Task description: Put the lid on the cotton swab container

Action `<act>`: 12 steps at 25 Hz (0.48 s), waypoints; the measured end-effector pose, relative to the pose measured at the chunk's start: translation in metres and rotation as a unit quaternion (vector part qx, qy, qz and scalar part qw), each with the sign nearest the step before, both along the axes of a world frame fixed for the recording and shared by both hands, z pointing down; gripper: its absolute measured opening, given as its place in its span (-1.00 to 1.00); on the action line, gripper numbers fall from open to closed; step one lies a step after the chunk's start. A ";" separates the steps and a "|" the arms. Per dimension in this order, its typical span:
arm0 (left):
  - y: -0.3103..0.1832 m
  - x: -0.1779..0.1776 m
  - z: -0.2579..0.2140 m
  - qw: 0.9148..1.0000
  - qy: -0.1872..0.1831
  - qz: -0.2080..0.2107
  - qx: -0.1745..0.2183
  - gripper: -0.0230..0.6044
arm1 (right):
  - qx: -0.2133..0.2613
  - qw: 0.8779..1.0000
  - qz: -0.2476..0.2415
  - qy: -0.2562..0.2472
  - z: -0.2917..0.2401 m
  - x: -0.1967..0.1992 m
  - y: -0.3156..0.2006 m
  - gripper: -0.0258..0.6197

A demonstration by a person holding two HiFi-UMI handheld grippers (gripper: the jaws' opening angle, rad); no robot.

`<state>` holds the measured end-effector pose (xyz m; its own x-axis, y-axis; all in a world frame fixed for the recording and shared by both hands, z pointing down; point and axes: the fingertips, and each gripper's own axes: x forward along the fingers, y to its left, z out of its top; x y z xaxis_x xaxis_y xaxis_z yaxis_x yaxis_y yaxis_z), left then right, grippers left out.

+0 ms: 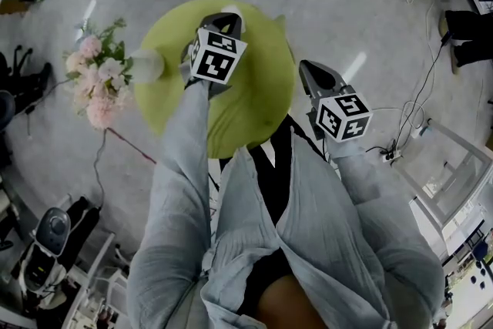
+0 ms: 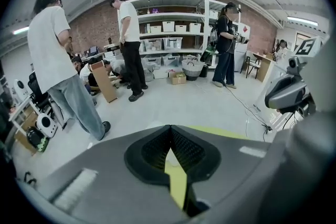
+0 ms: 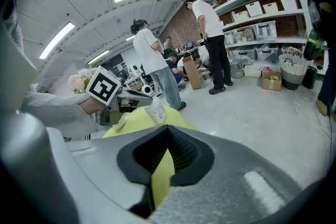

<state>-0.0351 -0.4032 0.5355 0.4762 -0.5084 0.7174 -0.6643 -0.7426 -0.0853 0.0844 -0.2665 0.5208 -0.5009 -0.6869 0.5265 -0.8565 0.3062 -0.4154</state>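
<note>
The cotton swab container (image 1: 146, 65) is a pale translucent cylinder that stands upright at the left edge of the round yellow-green table (image 1: 262, 81). It also shows in the right gripper view, container (image 3: 156, 109), with no lid on top. A small pale flat piece (image 3: 121, 121) lies on the table under the left gripper; I cannot tell whether it is the lid. My left gripper (image 1: 223, 18) hovers over the table's far part, to the right of the container, shut and holding nothing (image 2: 169, 128). My right gripper (image 1: 308, 67) hangs at the table's right edge, also shut on nothing (image 3: 168, 128).
A bunch of pink and white flowers (image 1: 96, 81) stands left of the table. Cables (image 1: 420, 100) trail over the floor at the right. Several people (image 2: 55, 60) stand by the shelves (image 2: 173, 29) across the room.
</note>
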 end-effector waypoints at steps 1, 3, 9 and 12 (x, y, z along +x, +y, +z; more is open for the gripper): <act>0.000 0.001 0.000 1.000 -0.005 0.002 -0.002 -0.87 | 0.001 1.000 0.001 -0.001 0.000 0.001 0.000 -0.92; 0.000 0.001 0.001 1.000 -0.013 0.001 -0.011 -0.87 | 0.002 1.000 0.001 -0.001 0.000 0.002 0.000 -0.92; -0.003 -0.002 0.005 0.999 -0.012 -0.012 -0.046 -0.87 | 0.005 1.000 0.004 -0.002 0.001 0.006 0.003 -0.92; -0.003 -0.002 0.005 0.998 -0.025 -0.012 -0.049 -0.86 | 0.007 1.000 0.005 -0.001 -0.001 0.009 0.006 -0.92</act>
<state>-0.0370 -0.4059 0.5405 0.4261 -0.4460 0.7871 -0.6790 -0.7326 -0.0475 0.0932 -0.2605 0.5201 -0.4953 -0.6990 0.5159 -0.8587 0.3041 -0.4125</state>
